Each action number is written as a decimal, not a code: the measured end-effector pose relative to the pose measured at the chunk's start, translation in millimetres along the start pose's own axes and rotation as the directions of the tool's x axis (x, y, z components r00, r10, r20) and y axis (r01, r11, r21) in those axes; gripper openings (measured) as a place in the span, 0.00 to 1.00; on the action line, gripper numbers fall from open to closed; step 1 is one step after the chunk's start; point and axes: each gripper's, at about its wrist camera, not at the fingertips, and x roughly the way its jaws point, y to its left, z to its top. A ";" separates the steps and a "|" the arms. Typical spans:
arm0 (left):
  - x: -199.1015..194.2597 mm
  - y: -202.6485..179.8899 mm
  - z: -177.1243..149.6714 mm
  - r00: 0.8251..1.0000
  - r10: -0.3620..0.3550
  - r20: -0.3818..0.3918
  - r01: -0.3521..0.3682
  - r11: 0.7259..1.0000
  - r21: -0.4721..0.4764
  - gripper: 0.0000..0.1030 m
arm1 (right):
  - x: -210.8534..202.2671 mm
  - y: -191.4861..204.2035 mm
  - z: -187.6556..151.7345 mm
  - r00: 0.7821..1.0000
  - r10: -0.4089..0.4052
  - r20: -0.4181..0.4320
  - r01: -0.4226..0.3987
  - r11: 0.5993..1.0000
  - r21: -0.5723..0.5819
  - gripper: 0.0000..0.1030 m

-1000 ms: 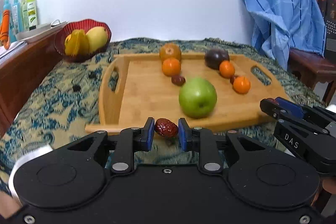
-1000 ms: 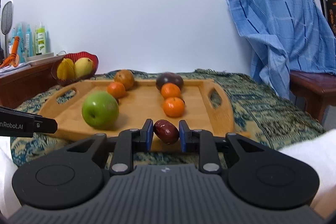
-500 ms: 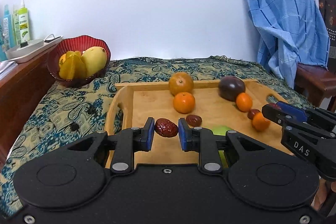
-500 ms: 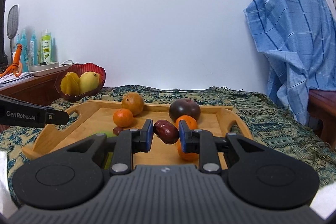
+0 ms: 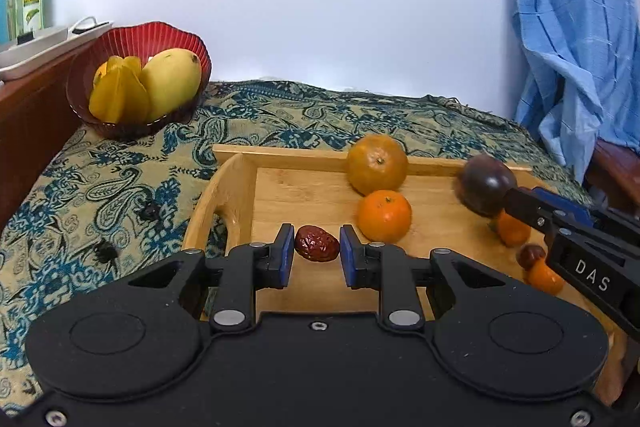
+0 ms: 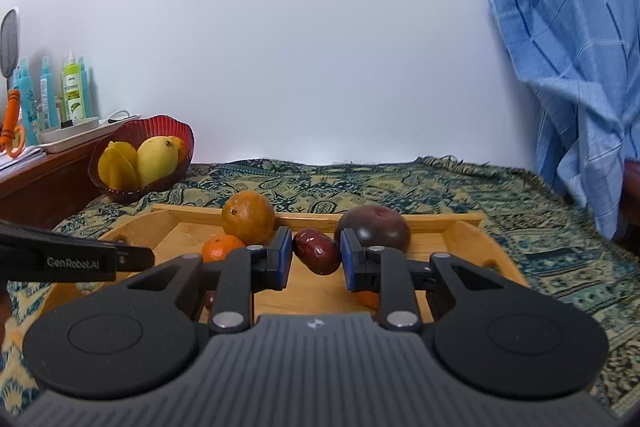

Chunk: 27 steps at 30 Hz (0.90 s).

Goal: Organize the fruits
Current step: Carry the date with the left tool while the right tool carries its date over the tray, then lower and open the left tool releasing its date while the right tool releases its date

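My left gripper (image 5: 316, 254) is shut on a wrinkled red date (image 5: 317, 248), held over the left part of the wooden tray (image 5: 280, 187). My right gripper (image 6: 315, 258) is shut on a smoother dark red date (image 6: 317, 256), held above the tray (image 6: 460, 239). On the tray lie a large orange (image 5: 377, 164), a small mandarin (image 5: 384, 215), a dark purple passion fruit (image 5: 485, 183), two more mandarins (image 5: 513, 227) and a loose date (image 5: 529, 255). The right gripper's side shows in the left wrist view (image 5: 576, 239).
A red bowl (image 5: 138, 39) with a mango and starfruit stands at the back left on the patterned cloth (image 5: 100, 195). A wooden sideboard with bottles (image 6: 72, 91) is at the left. A blue cloth (image 5: 576, 47) hangs over a chair at the right.
Both grippers have moved forward over the tray, each still holding its date. The green apple has dropped out of sight beneath the grippers.
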 end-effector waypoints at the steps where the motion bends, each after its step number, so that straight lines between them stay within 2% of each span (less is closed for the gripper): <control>1: 3.7 0.0 2.3 1.000 0.006 0.001 -0.006 1.000 0.002 0.23 | 4.3 -0.1 1.3 1.000 0.002 -0.006 -0.002 1.000 0.006 0.30; 14: 45.7 5.5 28.5 0.999 0.031 -0.017 -0.031 1.000 0.001 0.23 | 54.6 6.4 15.1 0.998 0.004 -0.061 -0.004 1.000 0.008 0.29; 18: 54.0 3.4 33.3 0.999 0.043 -0.009 -0.043 0.999 0.026 0.23 | 67.2 2.7 19.2 0.992 0.036 -0.123 -0.027 0.997 0.072 0.30; 23: 62.5 6.5 38.2 0.999 0.043 -0.024 -0.042 0.999 0.011 0.23 | 73.4 7.6 24.3 0.992 0.013 -0.129 -0.011 1.000 0.019 0.30; 27: 66.1 6.0 39.7 0.999 0.042 -0.031 -0.042 0.999 0.012 0.23 | 82.8 7.2 26.3 0.986 0.009 -0.169 -0.007 1.000 0.015 0.30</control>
